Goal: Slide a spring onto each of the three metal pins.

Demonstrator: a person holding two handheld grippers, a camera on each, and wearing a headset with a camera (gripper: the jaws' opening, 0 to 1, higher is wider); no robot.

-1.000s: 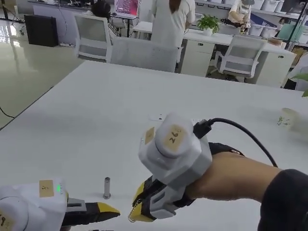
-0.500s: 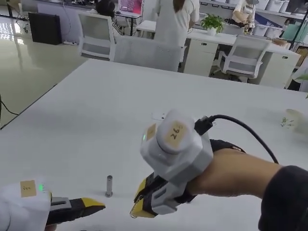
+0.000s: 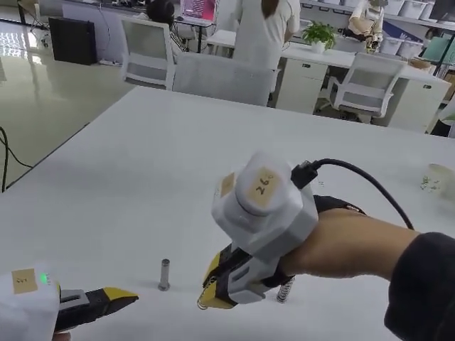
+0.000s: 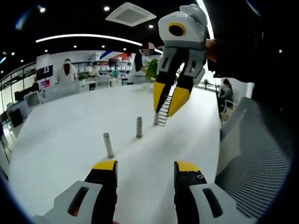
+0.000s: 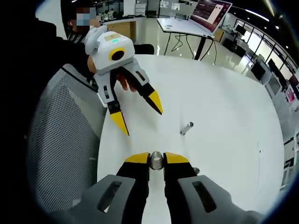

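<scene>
The left gripper (image 5: 140, 119) has drawn back from the bare pin (image 3: 164, 273) toward the near edge of the tabletop (image 3: 178, 163). Its jaws are spread wide with nothing between them, which leaves the other hand room to work. The right gripper (image 3: 211, 293) keeps its jaws clenched on a spring (image 5: 156, 161), the lower coils hanging out past the yellow tips. In the head view it has shifted enough to uncover a sprung pin (image 3: 285, 289), standing upright just beside it on the side away from the bare one. The held spring now sits above the tabletop between those two pins, and as far as I can see it touches neither. From the right gripper view the bare pin lies ahead and a little to one side, clearly apart from the coil. I'd judge at least one pin is finished and this spring is meant for the bare one. What's left is to bring the open end of the coil over the pin's top, and a slight tilt there could catch it on the rim
</scene>
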